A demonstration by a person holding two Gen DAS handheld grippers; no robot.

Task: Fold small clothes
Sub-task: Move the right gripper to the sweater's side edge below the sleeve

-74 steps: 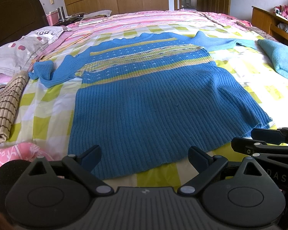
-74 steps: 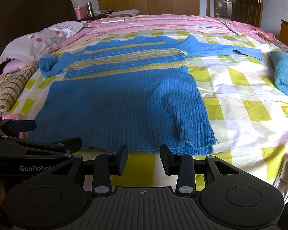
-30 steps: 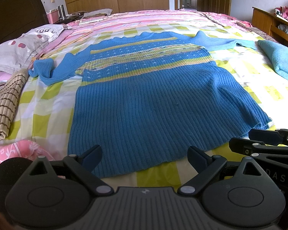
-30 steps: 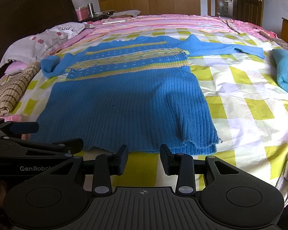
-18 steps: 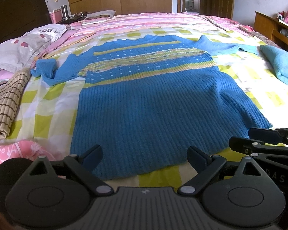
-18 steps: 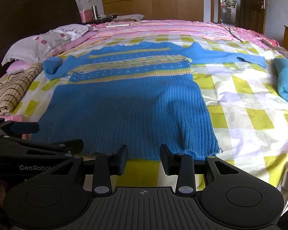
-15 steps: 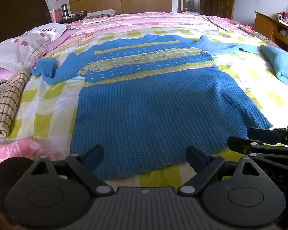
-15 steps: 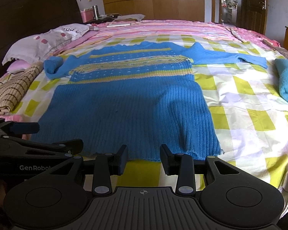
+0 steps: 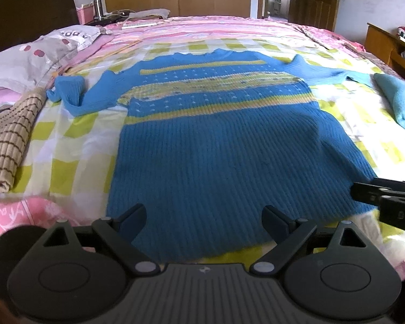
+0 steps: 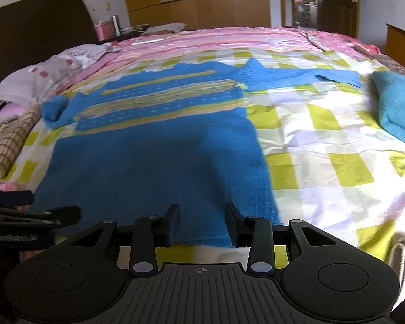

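A blue knit sweater [image 9: 224, 148] with yellow stripes lies flat on the bed, collar far, hem near; it also shows in the right wrist view [image 10: 154, 151]. Its left sleeve [image 9: 73, 91] is folded back on itself and its right sleeve [image 10: 297, 77] is stretched out. My left gripper [image 9: 203, 216] is open and empty above the hem's left half. My right gripper [image 10: 202, 216] is partly open and empty above the hem near the right corner. Each gripper shows at the edge of the other's view.
The bed has a yellow and white checked sheet [image 10: 324, 145] and a pink cover [image 9: 229, 27]. A teal folded garment [image 10: 397, 102] lies at the right. A brown striped garment [image 9: 8, 140] and pillows [image 9: 27, 59] lie at the left. A wooden cabinet [image 9: 386, 43] stands at the right.
Both grippers have moved forward over the sweater's hem and risen a little. The sweater has not moved. Neither gripper's opening has changed.
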